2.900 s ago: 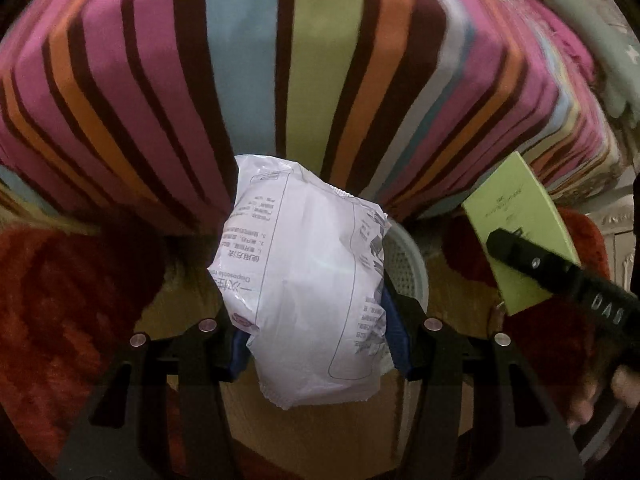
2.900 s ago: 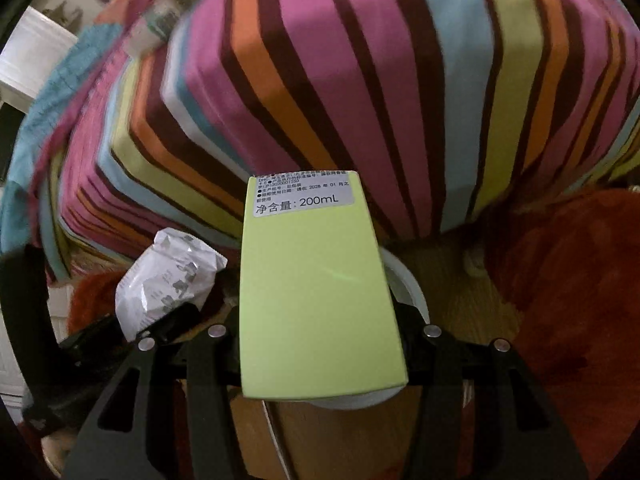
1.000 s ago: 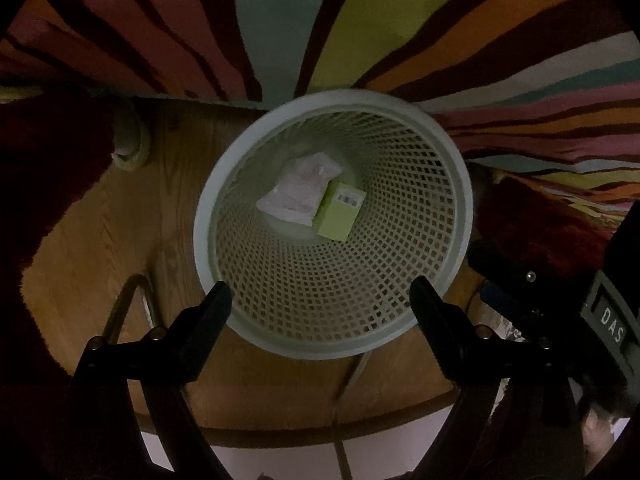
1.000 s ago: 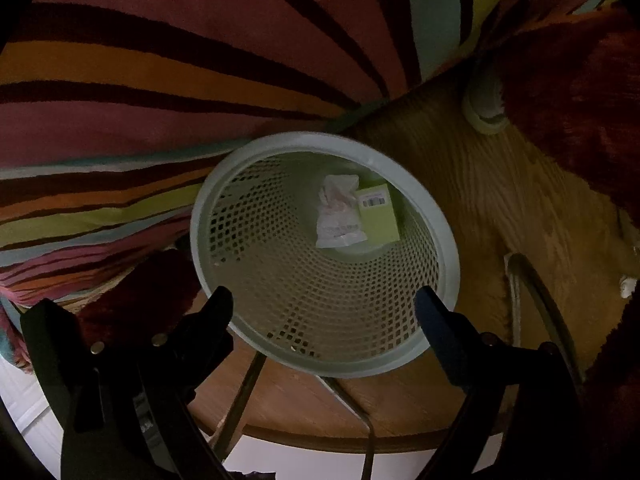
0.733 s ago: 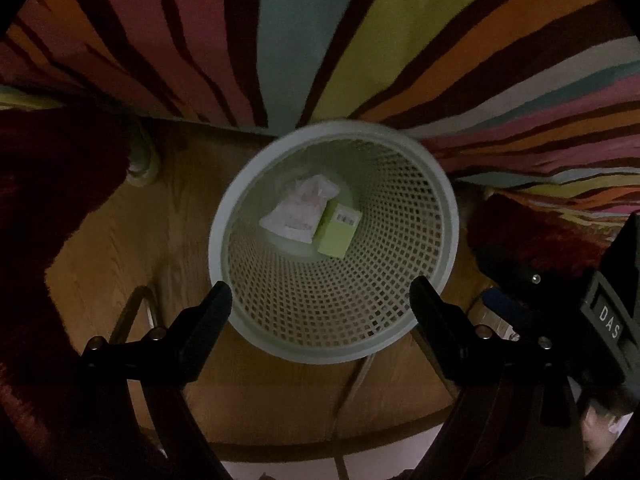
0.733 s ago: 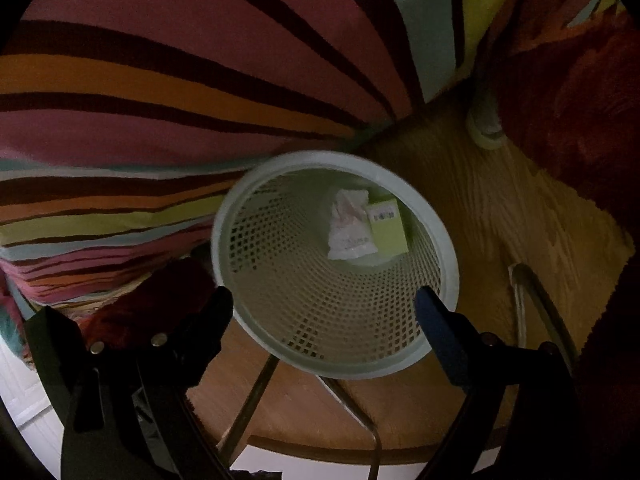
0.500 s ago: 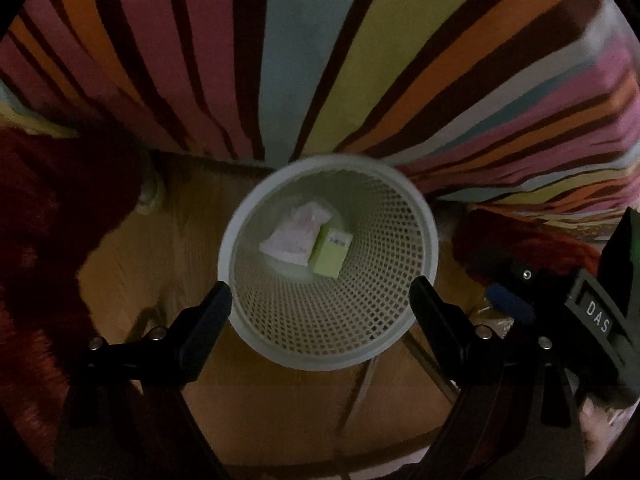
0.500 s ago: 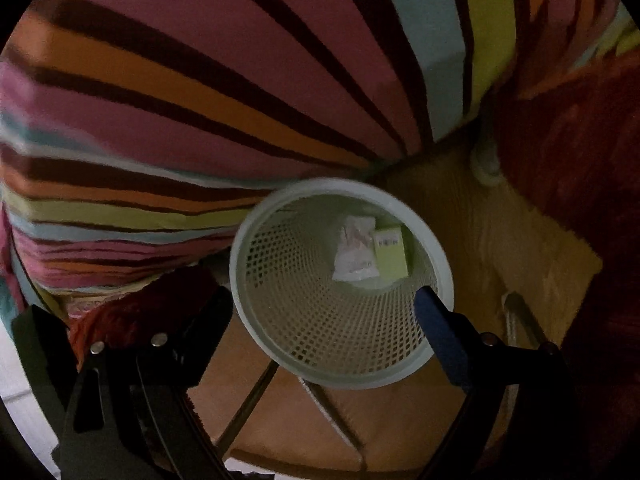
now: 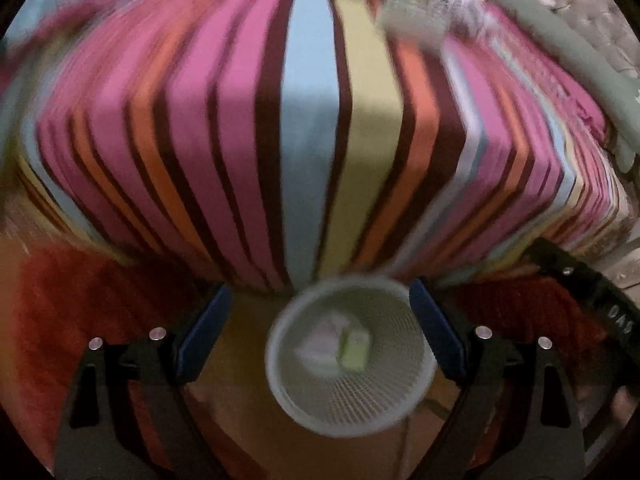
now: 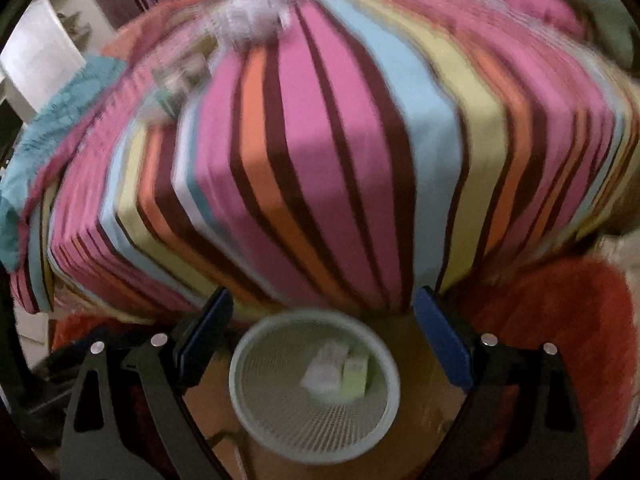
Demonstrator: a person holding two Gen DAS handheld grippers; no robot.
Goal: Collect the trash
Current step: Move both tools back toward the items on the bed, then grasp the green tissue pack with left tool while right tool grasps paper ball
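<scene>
Bedding comes first: a bed [image 9: 320, 128] under a striped cover fills most of both wrist views, its near edge dropping to the floor straight ahead of both grippers. Red rug [image 10: 560, 320] lies on the wooden floor [image 9: 240, 380] on either side, along the foot of that edge.

A white mesh wastebasket [image 9: 280, 372] stands on bare floor hard against the bed's near edge, between the rug patches. That spot probably suits the job: trash from the bed can be dropped almost straight down into it. At its bottom lie a crumpled white wrapper [image 9: 320, 346] and a small green carton [image 9: 354, 350], touching side by side, so these two pieces look collected.

The left gripper [image 9: 320, 332] and the right gripper [image 10: 320, 336] both hang above the basket and look down into it, jaws spread wide and released, nothing between the blue pads [image 9: 204, 336].

On the bed top, toward its far edge, blurred pale objects [image 10: 252, 16] show; they may be more trash, but the blur hides what they are. A teal cloth [image 10: 60, 120] lies at the bed's left side, a grey-green pillow [image 9: 580, 52] at its right. Nothing stands between the grippers and the bed top.
</scene>
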